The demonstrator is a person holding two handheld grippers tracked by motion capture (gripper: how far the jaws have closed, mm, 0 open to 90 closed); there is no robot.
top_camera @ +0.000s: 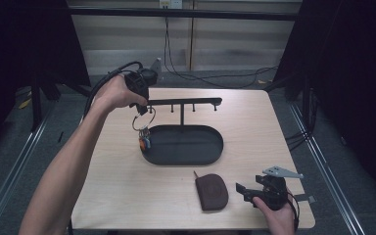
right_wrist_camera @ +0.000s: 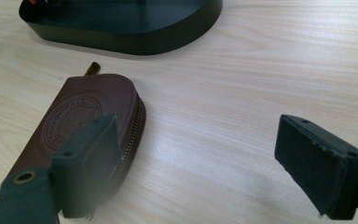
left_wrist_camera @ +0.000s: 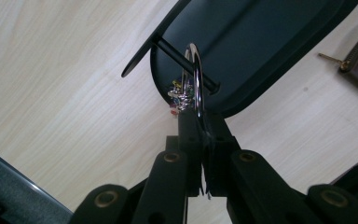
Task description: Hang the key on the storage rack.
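Note:
My left gripper (top_camera: 142, 108) is raised at the left end of a black hanger stand (top_camera: 183, 102) and is shut on a silver key ring (top_camera: 145, 120). Small coloured keys and charms (top_camera: 144, 142) dangle from it over the left rim of the stand's oval tray (top_camera: 210, 147). In the left gripper view the key ring (left_wrist_camera: 196, 77) crosses one peg (left_wrist_camera: 177, 56) of the bar; I cannot tell whether it is hooked on. My left gripper (left_wrist_camera: 200, 122) pinches its lower edge. My right gripper (top_camera: 246, 191) is open beside a brown zip pouch (top_camera: 212, 192).
In the right gripper view the pouch (right_wrist_camera: 79, 116) lies just behind the left jaw of my right gripper (right_wrist_camera: 196, 144), with bare wood between the jaws and the tray's wall (right_wrist_camera: 130, 39) beyond. Cables trail on the floor behind the table.

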